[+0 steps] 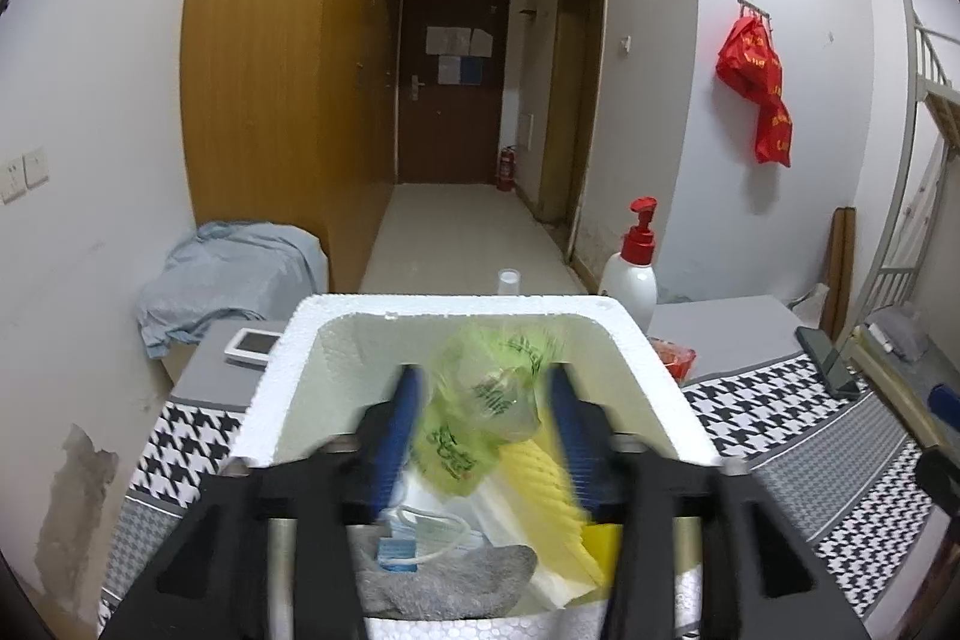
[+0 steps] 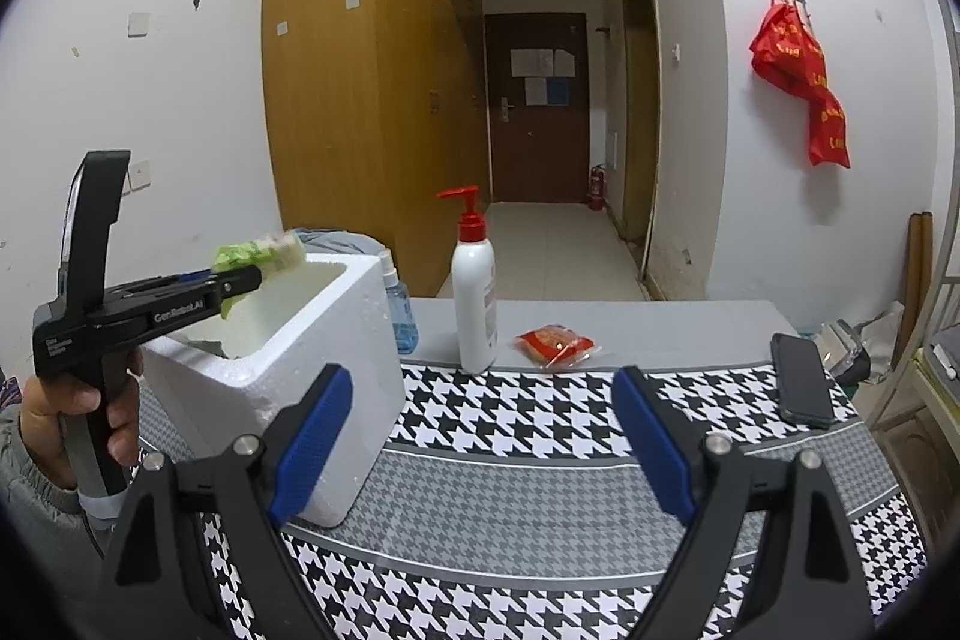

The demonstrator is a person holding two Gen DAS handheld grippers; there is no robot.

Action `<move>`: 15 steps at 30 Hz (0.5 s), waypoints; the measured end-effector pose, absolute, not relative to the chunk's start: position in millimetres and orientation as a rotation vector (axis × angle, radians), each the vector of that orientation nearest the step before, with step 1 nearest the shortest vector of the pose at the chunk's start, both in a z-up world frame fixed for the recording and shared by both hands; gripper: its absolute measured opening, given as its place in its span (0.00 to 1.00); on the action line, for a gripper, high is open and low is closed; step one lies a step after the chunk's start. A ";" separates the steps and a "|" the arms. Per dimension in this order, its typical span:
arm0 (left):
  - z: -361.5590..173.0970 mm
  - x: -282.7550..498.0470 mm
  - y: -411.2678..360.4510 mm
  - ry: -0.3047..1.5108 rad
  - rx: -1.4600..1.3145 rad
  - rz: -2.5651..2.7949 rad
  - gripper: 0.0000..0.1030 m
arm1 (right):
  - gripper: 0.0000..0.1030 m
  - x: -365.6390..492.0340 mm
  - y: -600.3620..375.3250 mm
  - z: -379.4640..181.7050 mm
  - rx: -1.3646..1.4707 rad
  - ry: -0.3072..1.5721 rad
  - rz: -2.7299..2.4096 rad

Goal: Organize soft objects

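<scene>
My left gripper (image 1: 483, 388) is over the white foam box (image 1: 282, 370), with a crumpled green plastic bag (image 1: 480, 400) between its blue fingers; the jaws stand apart around it and the bag looks motion-blurred. In the box lie a yellow sponge (image 1: 552, 484), a face mask (image 1: 420, 532), a grey cloth (image 1: 444, 580) and white wrapping. In the right wrist view the left gripper (image 2: 240, 280) holds the green bag (image 2: 258, 250) above the box (image 2: 336, 340). My right gripper (image 2: 480, 436) is open and empty above the houndstooth tablecloth (image 2: 540, 424).
A white pump bottle with red top (image 2: 474, 304), a small blue spray bottle (image 2: 399, 316), a red snack packet (image 2: 555, 343) and a black phone (image 2: 801, 379) stand on the table. A white device (image 1: 252, 343) lies left of the box. Blue cloth (image 1: 228, 274) covers a stool.
</scene>
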State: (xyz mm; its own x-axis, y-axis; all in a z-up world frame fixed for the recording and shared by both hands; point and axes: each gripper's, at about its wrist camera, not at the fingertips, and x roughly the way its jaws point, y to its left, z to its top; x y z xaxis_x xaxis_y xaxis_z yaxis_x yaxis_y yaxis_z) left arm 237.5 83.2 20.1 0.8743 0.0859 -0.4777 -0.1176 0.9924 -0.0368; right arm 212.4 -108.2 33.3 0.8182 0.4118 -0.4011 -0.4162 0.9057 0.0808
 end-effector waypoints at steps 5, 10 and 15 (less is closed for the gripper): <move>23.9 224.7 79.1 0.452 -0.045 0.113 0.86 | 0.88 210.1 -110.1 34.6 -0.009 0.420 0.439; 29.8 203.3 74.6 0.409 -0.054 0.101 0.98 | 0.88 206.1 -112.6 36.9 0.004 0.413 0.444; 39.7 176.3 69.0 0.361 -0.065 0.113 0.99 | 0.88 196.2 -113.1 39.9 0.006 0.399 0.458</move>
